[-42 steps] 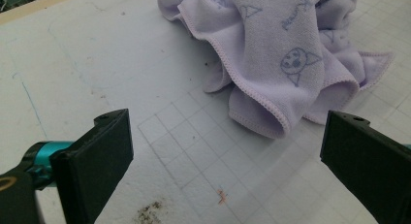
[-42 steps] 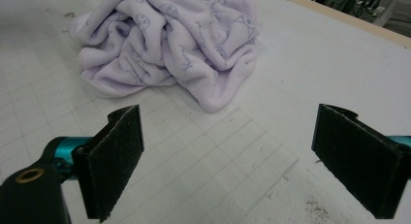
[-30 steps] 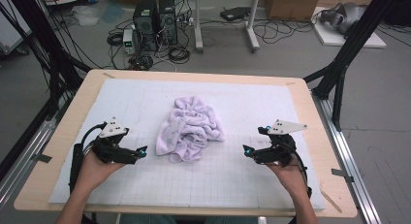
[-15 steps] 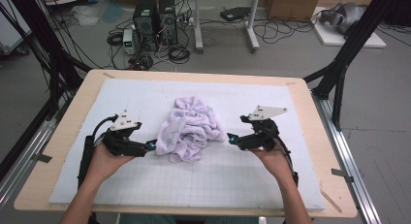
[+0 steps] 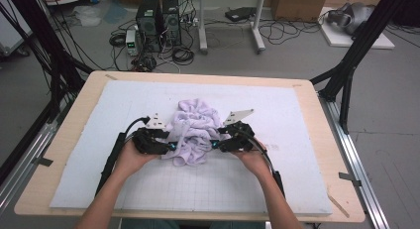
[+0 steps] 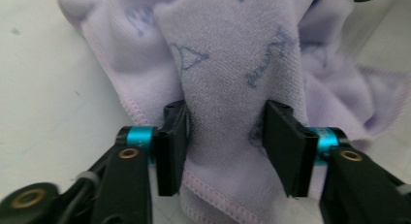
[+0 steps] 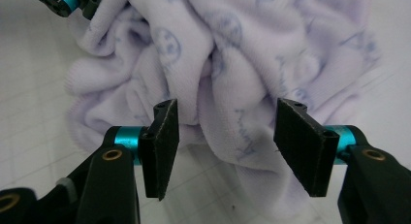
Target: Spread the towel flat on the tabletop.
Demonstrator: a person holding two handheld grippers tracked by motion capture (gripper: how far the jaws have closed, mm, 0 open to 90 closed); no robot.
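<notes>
A crumpled lilac towel point(image 5: 194, 126) with blue prints lies in the middle of the white gridded mat point(image 5: 89, 154). My left gripper point(image 5: 171, 146) is at the towel's left edge. In the left gripper view the towel point(image 6: 228, 64) has a fold squeezed between the two pads of this gripper point(image 6: 225, 136), whose jaws have just been closing. My right gripper point(image 5: 214, 144) is at the towel's right edge. Its jaws have also just been closing, and in the right gripper view this gripper point(image 7: 225, 136) straddles a hanging lobe of towel point(image 7: 232, 54) with a gap still showing beside the left pad.
The mat covers a wooden table point(image 5: 59, 125) with metal rails on both sides. Black frame posts point(image 5: 354, 55) rise at the far corners. Computer towers point(image 5: 158, 16) and cables sit on the floor beyond the far edge. The left gripper's tip point(image 7: 68, 1) shows at the top left of the right gripper view.
Both hands have moved inward from the sides of the mat to the towel's edges, and both pairs of jaws have narrowed around the cloth. The towel is slightly bunched between them.
</notes>
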